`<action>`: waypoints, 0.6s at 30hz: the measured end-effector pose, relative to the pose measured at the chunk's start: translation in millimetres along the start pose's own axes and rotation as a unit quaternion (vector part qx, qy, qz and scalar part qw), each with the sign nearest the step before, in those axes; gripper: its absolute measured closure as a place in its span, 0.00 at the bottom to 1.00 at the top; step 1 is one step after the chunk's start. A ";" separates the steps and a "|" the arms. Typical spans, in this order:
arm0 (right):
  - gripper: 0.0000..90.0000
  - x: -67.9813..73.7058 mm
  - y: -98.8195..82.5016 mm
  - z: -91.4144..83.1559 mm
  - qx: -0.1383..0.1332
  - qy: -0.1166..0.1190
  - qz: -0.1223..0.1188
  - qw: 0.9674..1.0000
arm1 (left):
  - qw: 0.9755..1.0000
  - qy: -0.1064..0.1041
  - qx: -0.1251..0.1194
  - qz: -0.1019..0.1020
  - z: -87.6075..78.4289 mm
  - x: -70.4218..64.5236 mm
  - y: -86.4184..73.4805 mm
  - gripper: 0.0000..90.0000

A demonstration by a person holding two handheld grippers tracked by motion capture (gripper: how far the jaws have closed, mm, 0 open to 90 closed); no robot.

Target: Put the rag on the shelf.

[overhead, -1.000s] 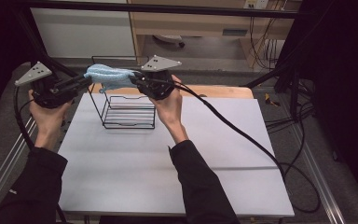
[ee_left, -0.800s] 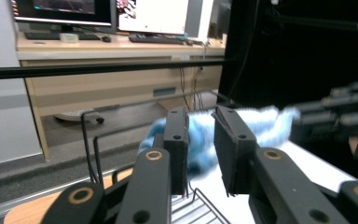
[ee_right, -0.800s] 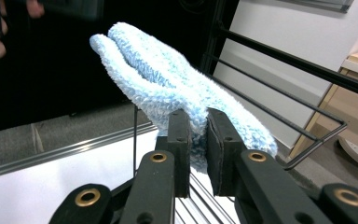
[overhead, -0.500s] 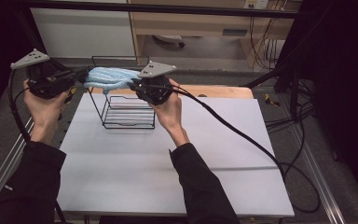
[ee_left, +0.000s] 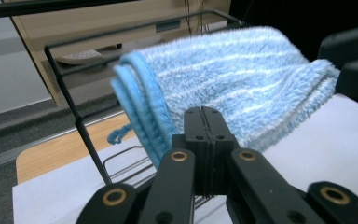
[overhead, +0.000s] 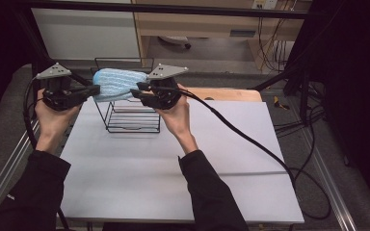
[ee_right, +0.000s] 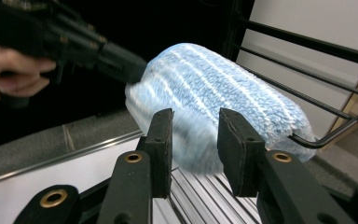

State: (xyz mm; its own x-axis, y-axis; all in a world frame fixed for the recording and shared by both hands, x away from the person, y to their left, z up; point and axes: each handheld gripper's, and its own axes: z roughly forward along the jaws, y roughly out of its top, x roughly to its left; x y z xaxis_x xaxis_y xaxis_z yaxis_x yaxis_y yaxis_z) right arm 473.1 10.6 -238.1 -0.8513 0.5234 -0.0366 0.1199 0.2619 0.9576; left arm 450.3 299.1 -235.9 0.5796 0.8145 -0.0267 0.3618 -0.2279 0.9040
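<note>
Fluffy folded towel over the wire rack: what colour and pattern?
Light blue fluffy towel with thin white stripes; clearest in the left gripper view.

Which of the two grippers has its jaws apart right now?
The right gripper: its jaws have just been opening, a gap between them. The left gripper has its jaws shut together below the blue towel.

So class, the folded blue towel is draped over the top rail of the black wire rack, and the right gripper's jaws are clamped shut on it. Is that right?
Not quite. The right gripper isn't clamped: the right gripper view shows its jaws apart, just opening, off the blue towel. The towel does lie over the wire rack.
</note>
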 end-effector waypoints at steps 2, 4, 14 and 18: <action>0.77 -0.9 -0.4 1.1 0.003 0.003 0.011 1.000 | 1.000 0.000 0.005 0.003 2.5 -0.6 -3.8 0.99; 0.82 -1.4 -2.1 4.0 0.013 0.009 0.020 1.000 | 1.000 -0.001 0.008 0.005 5.1 -0.7 -7.3 0.99; 0.98 -13.8 -25.5 22.3 0.054 -0.006 0.057 0.997 | 1.000 -0.001 0.016 -0.003 22.4 1.7 -22.1 0.99; 0.98 -17.9 -31.9 26.1 0.049 -0.023 0.053 0.997 | 1.000 0.001 0.006 -0.013 29.1 3.8 -24.9 0.99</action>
State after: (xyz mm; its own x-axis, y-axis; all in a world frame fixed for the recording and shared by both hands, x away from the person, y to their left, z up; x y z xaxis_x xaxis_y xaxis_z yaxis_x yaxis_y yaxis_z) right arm 497.8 14.1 -275.5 -0.8073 0.5882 0.0481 0.2593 0.2804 0.9242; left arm 464.7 292.3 -270.9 0.5689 0.8209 -0.0497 0.3854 -0.2128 0.8979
